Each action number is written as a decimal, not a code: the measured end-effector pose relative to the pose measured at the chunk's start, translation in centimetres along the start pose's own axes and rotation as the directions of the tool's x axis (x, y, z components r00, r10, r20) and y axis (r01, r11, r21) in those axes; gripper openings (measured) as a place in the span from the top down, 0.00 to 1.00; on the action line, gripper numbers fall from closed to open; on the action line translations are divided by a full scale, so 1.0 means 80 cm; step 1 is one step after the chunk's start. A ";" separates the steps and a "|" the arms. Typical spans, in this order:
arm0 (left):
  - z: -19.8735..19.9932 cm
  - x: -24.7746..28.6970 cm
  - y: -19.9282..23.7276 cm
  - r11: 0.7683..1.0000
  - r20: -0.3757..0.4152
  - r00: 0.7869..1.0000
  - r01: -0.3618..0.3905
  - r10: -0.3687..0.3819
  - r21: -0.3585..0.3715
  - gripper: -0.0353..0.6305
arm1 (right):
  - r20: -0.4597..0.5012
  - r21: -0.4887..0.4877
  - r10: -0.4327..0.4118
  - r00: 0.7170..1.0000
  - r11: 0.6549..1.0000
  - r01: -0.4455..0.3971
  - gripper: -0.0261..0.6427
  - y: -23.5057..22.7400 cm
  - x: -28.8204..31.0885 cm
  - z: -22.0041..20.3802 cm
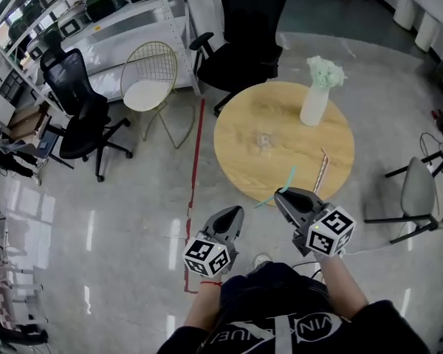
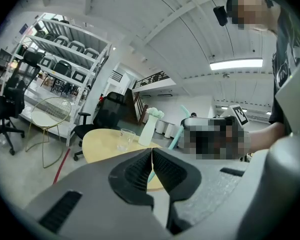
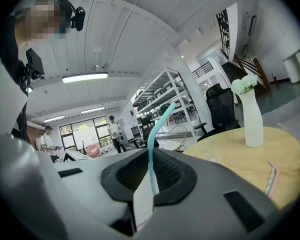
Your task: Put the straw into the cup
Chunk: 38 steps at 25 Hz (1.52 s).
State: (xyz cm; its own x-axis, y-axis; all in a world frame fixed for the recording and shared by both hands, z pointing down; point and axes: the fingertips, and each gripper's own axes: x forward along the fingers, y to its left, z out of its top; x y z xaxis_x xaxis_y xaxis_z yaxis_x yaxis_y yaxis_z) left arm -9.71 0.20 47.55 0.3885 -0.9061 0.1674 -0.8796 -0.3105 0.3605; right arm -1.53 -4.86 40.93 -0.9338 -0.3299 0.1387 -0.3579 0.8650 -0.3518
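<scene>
**One straw gripped, cup empty**

The right gripper [image 1: 280, 195] has its jaws clamped on the teal straw [image 3: 151, 149], at the near edge of the table [image 1: 244, 161]. The left gripper [image 1: 238, 212] has its jaws pressed together on nothing. The cup [image 1: 264, 141] stands empty mid-table, well apart from the teal straw. The vase [image 1: 314, 103] holds white flowers [image 1: 325, 71]. The left gripper view shows the cup plainly; the right gripper view barely does. A striped straw [image 1: 322, 169] lies on the table.

Clear cup [image 1: 264, 141], matt wooden table [image 1: 240, 164]
</scene>
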 end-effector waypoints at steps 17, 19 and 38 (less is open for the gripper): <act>0.004 0.081 0.034 0.997 -0.045 0.996 0.071 -0.073 -0.028 0.93 | 0.045 0.035 -0.074 0.996 0.997 0.073 0.92 -0.071 0.020 0.029; 0.007 0.097 0.038 0.995 -0.057 0.994 0.093 -0.095 -0.032 0.93 | 0.048 0.039 -0.089 0.995 0.995 0.087 0.92 -0.083 0.026 0.036; 0.060 0.227 0.117 0.980 -0.126 0.972 0.196 -0.199 -0.035 0.93 | 0.158 0.078 -0.176 0.972 0.983 0.165 0.92 -0.199 0.100 0.120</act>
State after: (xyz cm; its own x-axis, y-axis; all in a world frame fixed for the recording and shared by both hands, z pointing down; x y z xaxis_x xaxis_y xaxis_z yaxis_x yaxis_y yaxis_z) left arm -12.20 -20.55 49.60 0.5870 -0.7828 0.2063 -0.7762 -0.4718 0.4182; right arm -3.37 -24.93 38.74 -0.8449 -0.5325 0.0507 -0.5067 0.7663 -0.3951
